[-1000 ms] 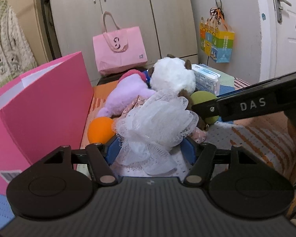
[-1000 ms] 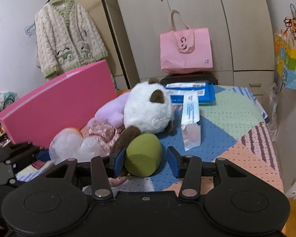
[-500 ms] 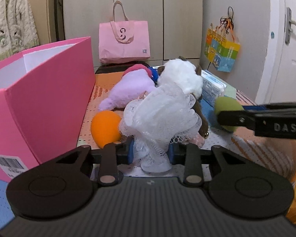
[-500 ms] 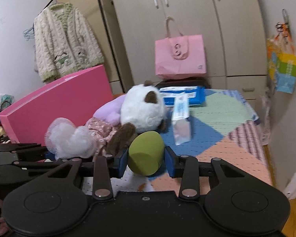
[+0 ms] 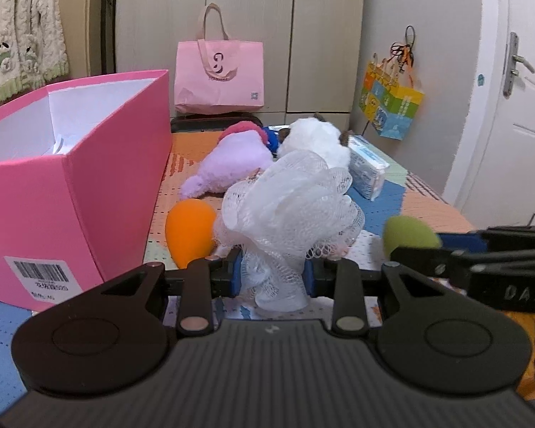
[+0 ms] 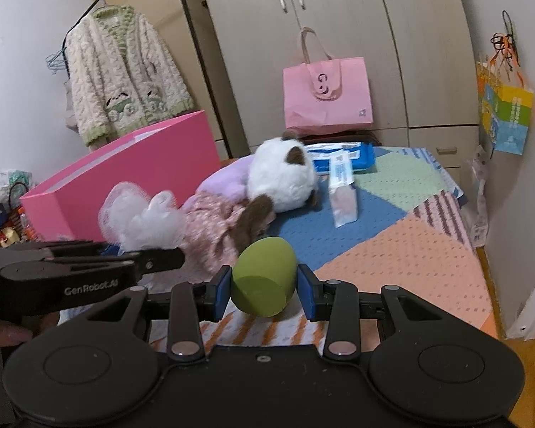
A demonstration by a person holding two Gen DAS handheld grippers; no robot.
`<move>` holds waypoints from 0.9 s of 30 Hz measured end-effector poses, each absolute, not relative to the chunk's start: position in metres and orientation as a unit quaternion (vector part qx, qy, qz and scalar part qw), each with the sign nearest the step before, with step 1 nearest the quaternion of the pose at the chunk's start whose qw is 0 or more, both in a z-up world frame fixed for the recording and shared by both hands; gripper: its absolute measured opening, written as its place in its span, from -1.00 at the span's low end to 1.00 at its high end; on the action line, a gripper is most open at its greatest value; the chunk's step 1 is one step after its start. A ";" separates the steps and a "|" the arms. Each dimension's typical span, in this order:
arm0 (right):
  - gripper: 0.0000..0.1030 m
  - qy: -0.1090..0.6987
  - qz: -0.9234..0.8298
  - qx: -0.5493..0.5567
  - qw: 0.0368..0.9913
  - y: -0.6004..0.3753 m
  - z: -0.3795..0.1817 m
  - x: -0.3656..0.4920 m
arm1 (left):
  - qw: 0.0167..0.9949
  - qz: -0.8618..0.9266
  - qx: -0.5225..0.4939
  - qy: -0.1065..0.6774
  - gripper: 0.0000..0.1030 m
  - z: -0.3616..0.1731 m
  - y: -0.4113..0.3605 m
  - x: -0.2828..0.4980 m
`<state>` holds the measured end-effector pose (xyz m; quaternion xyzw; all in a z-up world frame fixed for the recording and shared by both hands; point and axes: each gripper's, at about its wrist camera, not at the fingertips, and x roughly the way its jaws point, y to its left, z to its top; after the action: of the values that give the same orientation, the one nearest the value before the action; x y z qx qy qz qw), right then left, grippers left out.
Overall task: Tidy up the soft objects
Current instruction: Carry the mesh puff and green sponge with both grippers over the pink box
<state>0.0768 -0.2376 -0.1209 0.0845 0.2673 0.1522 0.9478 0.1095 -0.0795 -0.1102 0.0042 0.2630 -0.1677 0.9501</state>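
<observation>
You've got L gripper (image 5: 271, 274) pinched tight on the airy mesh pouf (image 5: 289, 210), R gripper (image 6: 263, 287) squeezing the squashy green sponge (image 6: 264, 281) mid-body; both light, springy.

pink box (image 5: 71, 192) open on top; orange sponge (image 5: 190, 230) beside its wall.

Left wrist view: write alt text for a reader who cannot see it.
The left gripper is shut on a white mesh bath pouf beside an open pink box. An orange egg-shaped sponge and plush toys lie behind; the right gripper holds a green sponge.
</observation>
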 end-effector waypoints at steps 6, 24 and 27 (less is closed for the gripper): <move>-0.15 0.283 0.163 0.076 0.942 -0.225 -0.118 0.069 | 0.946 -0.170 -0.013 0.274 -0.41 -0.107 -0.073 0.105; -0.15 0.295 0.207 0.045 0.932 -0.183 -0.070 0.028 | 0.920 -0.193 -0.004 0.341 -0.41 -0.076 -0.008 0.065; -0.15 0.293 0.229 0.036 0.928 -0.165 -0.062 0.020 | 0.919 -0.200 -0.007 0.340 -0.41 -0.068 0.006 0.057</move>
<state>0.0204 -0.1650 -0.0620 0.0365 0.2933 0.2286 0.9276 0.0566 0.0059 -0.0676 -0.0068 0.3397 -0.2004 0.9189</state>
